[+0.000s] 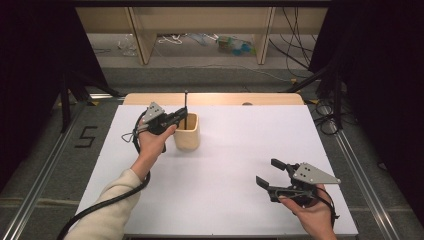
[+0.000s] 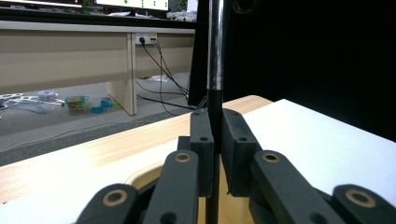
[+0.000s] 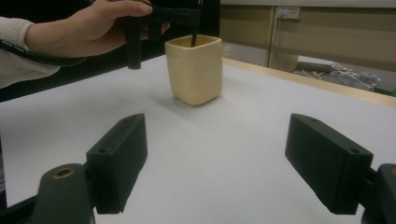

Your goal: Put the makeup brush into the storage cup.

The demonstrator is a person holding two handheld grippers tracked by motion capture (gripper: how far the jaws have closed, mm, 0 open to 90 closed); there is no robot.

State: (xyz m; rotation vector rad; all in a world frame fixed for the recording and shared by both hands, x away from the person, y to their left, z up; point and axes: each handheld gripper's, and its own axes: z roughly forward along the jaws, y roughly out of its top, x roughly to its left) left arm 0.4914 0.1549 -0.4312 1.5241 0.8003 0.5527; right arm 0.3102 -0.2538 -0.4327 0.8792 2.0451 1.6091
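Toward the far left part of the surface (image 1: 225, 165) we see a cream cup (image 1: 187, 131) standing upright, well in from the left edge and just short of the wooden strip along the far edge. Over it we find the left tongs (image 1: 183, 115), held in a hand (image 1: 152, 141) that comes from a light sleeve. These tongs are clamped on a thin rod (image 1: 186, 102) that stands upright, its lower end down inside the cup's mouth and its top rising above the tongs. From the left gripper view, we can tell the two black jaws press the rod's dark lower part from both sides, while its upper part is shiny metal. Near the front right corner we have the right tongs (image 1: 270, 172), held low over the surface with the jaws wide apart and nothing between them. They point toward the cup and sit well apart from it.
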